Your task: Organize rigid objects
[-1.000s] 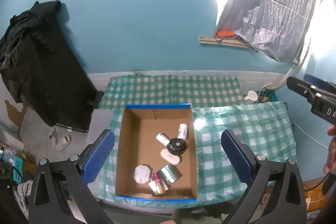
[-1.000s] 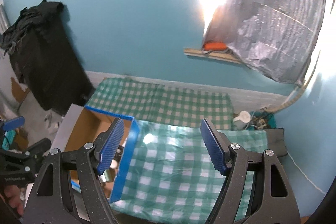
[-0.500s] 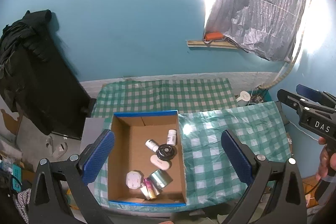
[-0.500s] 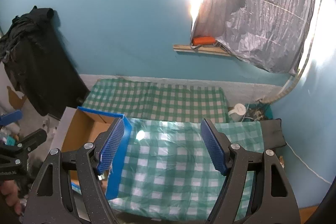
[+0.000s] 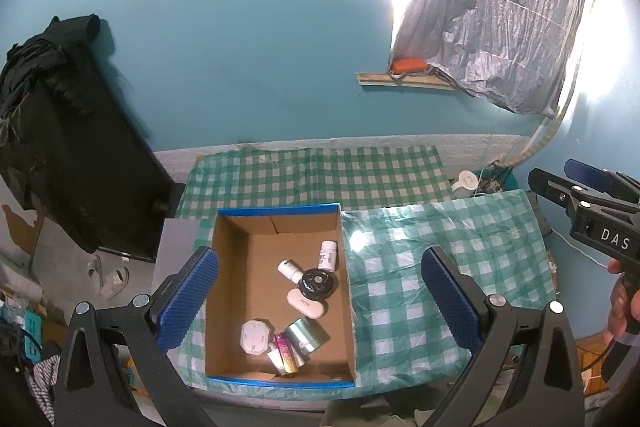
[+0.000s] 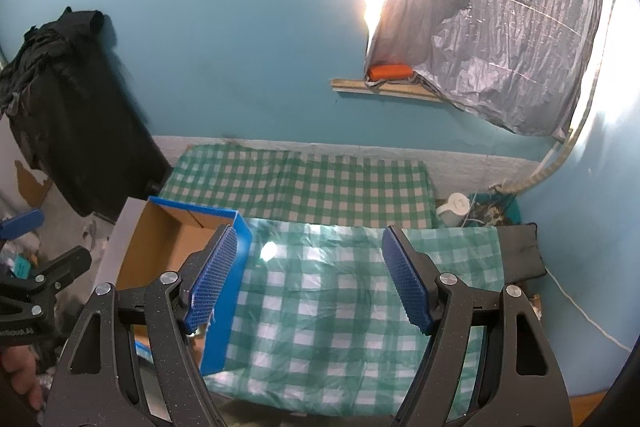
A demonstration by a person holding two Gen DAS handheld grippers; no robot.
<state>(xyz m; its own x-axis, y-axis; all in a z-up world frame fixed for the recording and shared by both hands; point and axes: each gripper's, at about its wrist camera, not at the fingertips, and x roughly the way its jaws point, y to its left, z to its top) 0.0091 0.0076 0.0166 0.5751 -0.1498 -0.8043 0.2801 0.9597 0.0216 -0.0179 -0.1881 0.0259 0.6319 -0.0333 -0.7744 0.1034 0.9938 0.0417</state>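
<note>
Cardboard box (image 5: pixel 236 291): open-topped, blue-edged, sitting on the left part of a desk covered in green checked cloth (image 5: pixel 440 259).
Contents: small rigid objects lie loose toward the box's right and near side.
Far group: a white bottle (image 5: pixel 328 255) near the right wall, a white tube (image 5: pixel 290 270) beside it, touching a black round disc (image 5: pixel 317 283).
Middle: a white oval case (image 5: pixel 306 303) just in front of the disc.
Near group: a white octagonal jar (image 5: pixel 257 336), a pink stick (image 5: pixel 285 358) and a silvery tin (image 5: pixel 305 335), packed close together.
Left gripper (image 5: pixel 316 303): hovers above the box, jaws wide apart, nothing between them.
Right gripper (image 6: pixel 310 281): over bare cloth right of the box, jaws apart and empty.
Risk, crowding: the pieces touch, so a jaw coming down on one would likely knock its neighbour.
Risk, box wall: items hug the right wall, so a jaw may catch the rim and shift the light box.
Risk, slipping: round, smooth pieces could roll or squirt out of a shallow grip.
</note>
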